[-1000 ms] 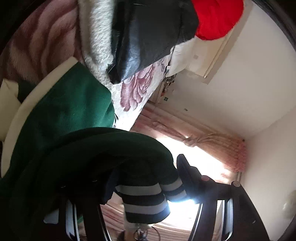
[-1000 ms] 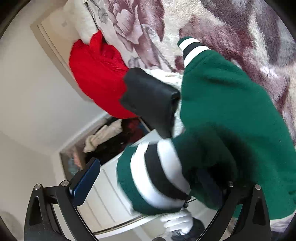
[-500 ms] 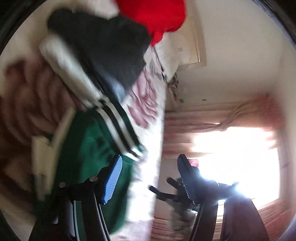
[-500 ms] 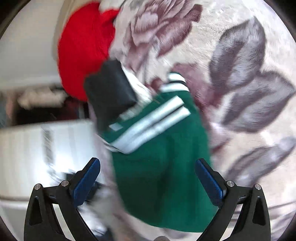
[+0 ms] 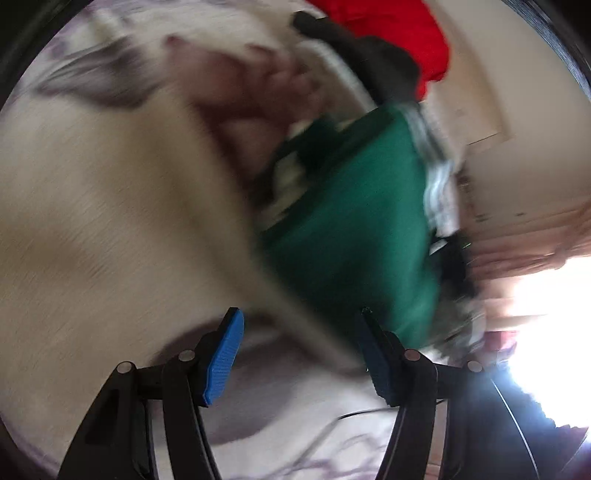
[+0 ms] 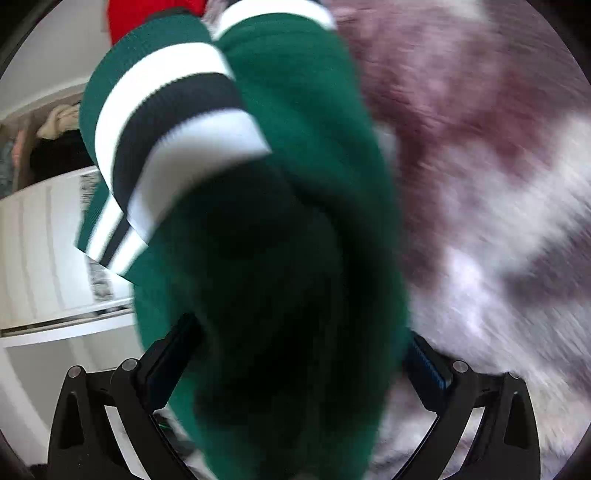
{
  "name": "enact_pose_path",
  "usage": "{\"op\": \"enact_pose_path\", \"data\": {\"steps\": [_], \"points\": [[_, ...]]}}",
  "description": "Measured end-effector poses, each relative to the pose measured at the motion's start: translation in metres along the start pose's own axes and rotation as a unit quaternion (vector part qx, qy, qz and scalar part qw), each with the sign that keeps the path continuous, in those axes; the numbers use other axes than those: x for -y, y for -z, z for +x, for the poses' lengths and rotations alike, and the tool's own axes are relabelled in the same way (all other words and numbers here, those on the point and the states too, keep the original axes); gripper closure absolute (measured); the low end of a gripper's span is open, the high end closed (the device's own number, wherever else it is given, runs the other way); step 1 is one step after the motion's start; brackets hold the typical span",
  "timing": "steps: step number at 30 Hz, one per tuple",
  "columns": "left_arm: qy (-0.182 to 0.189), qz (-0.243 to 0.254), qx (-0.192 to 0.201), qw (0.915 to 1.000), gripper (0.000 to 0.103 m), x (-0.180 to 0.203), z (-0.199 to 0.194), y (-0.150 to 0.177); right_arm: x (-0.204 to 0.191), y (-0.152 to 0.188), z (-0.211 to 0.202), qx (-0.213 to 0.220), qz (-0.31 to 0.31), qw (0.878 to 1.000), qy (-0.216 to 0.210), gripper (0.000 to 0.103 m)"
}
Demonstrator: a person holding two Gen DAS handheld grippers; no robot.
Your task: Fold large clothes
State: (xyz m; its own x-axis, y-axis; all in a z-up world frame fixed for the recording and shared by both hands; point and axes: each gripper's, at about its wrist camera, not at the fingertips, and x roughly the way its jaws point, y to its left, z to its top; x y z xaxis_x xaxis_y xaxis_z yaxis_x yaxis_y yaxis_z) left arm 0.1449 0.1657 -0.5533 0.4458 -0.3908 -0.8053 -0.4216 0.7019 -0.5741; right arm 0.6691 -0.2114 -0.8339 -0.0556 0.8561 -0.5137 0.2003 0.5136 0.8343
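Observation:
A green garment (image 5: 354,229) with black-and-white striped bands lies bunched on the floral blanket (image 5: 110,221). In the left wrist view it sits ahead and to the right of my left gripper (image 5: 299,347), which is open with only blanket between its blue pads (image 5: 225,358). In the right wrist view the same green garment (image 6: 295,184) fills the middle, its striped cuff (image 6: 177,122) at upper left. Its dark bulk sits between the wide-spread fingers of my right gripper (image 6: 301,350) and hides most of both pads. Both views are blurred by motion.
A black garment (image 5: 369,62) and a red one (image 5: 413,33) lie beyond the green one. A bright window (image 5: 554,332) with pink curtains (image 5: 535,240) is at the right. White drawers (image 6: 44,251) and an open cupboard (image 6: 55,122) of clothes stand beside the bed.
The green garment, draped over both grippers a second ago, now lies on the blanket. The left view swung over the blanket. The right gripper dropped onto the garment, which now fills its gap.

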Motion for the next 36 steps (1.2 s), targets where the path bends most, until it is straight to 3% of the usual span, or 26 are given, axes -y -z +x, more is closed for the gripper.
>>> {"op": "enact_pose_path", "data": {"steps": [3,4,5,6,8,11,13,15,17,18,19,21,22,24,26,27,30,33,35,36], "points": [[-0.074,0.002,-0.010,0.9972,0.043,-0.021,0.015,0.023,-0.013,0.004,0.011,-0.006,-0.030,0.999,0.023,0.002],[-0.105,0.006,-0.015,0.9943,0.043,-0.027,0.021,0.030,-0.013,0.008,0.009,0.001,-0.029,0.999,0.030,0.008],[-0.116,0.011,-0.018,0.9930,0.043,-0.032,0.024,0.036,-0.011,0.011,0.004,0.010,-0.021,0.999,0.027,0.042],[-0.124,0.022,-0.012,0.9919,0.043,-0.031,0.025,0.039,-0.008,0.017,-0.002,0.020,-0.005,1.000,0.009,0.060],[-0.140,0.040,-0.009,0.9893,0.043,-0.023,0.024,0.040,0.003,0.043,-0.024,0.063,0.054,0.996,-0.021,0.067],[-0.156,0.053,-0.019,0.9862,0.043,-0.013,0.021,0.035,0.016,0.107,-0.054,0.123,0.139,0.981,-0.061,0.071],[-0.169,0.055,-0.021,0.9839,0.043,-0.011,0.013,0.031,0.028,0.166,-0.073,0.163,0.204,0.961,-0.093,0.071],[-0.182,0.059,-0.021,0.9812,0.043,-0.013,0.003,0.028,0.042,0.238,-0.085,0.195,0.280,0.932,-0.122,0.071],[-0.209,0.062,-0.024,0.9758,0.043,-0.019,-0.004,0.026,0.056,0.306,-0.086,0.202,0.346,0.906,-0.134,0.069],[-0.219,0.063,-0.025,0.9733,0.043,-0.024,-0.006,0.026,0.064,0.334,-0.081,0.194,0.373,0.898,-0.133,0.066],[-0.230,0.064,-0.027,0.9708,0.043,-0.031,-0.005,0.028,0.072,0.347,-0.077,0.182,0.381,0.897,-0.132,0.063],[-0.256,0.068,-0.043,0.9633,0.043,-0.044,0.006,0.032,0.092,0.360,-0.074,0.156,0.396,0.899,-0.104,0.044],[-0.266,0.069,-0.055,0.9598,0.043,-0.050,0.015,0.033,0.097,0.359,-0.077,0.142,0.395,0.904,-0.084,0.042],[-0.273,0.080,-0.053,0.9571,0.035,-0.052,0.028,0.034,0.102,0.352,-0.086,0.094,0.374,0.921,-0.051,0.036],[-0.283,0.082,-0.039,0.9548,0.028,-0.050,0.038,0.034,0.098,0.347,-0.111,0.076,0.331,0.940,-0.019,0.032],[-0.287,0.077,-0.031,0.9543,0.024,-0.049,0.041,0.032,0.091,0.345,-0.133,0.070,0.298,0.952,0.016,0.025],[-0.284,0.061,0.001,0.9570,0.018,-0.049,0.041,0.034,0.072,0.339,-0.183,0.078,0.229,0.967,0.087,0.023],[-0.255,0.046,0.036,0.9653,0.000,-0.052,0.039,0.040,0.045,0.313,-0.215,0.089,0.148,0.977,0.124,0.023],[-0.259,0.044,0.035,0.9642,0.000,-0.050,0.040,0.040,0.022,0.276,-0.217,0.091,0.073,0.984,0.133,0.022],[-0.264,0.044,0.033,0.9630,0.000,-0.049,0.042,0.038,0.001,0.258,-0.196,0.085,0.039,0.986,0.138,0.022]]}}
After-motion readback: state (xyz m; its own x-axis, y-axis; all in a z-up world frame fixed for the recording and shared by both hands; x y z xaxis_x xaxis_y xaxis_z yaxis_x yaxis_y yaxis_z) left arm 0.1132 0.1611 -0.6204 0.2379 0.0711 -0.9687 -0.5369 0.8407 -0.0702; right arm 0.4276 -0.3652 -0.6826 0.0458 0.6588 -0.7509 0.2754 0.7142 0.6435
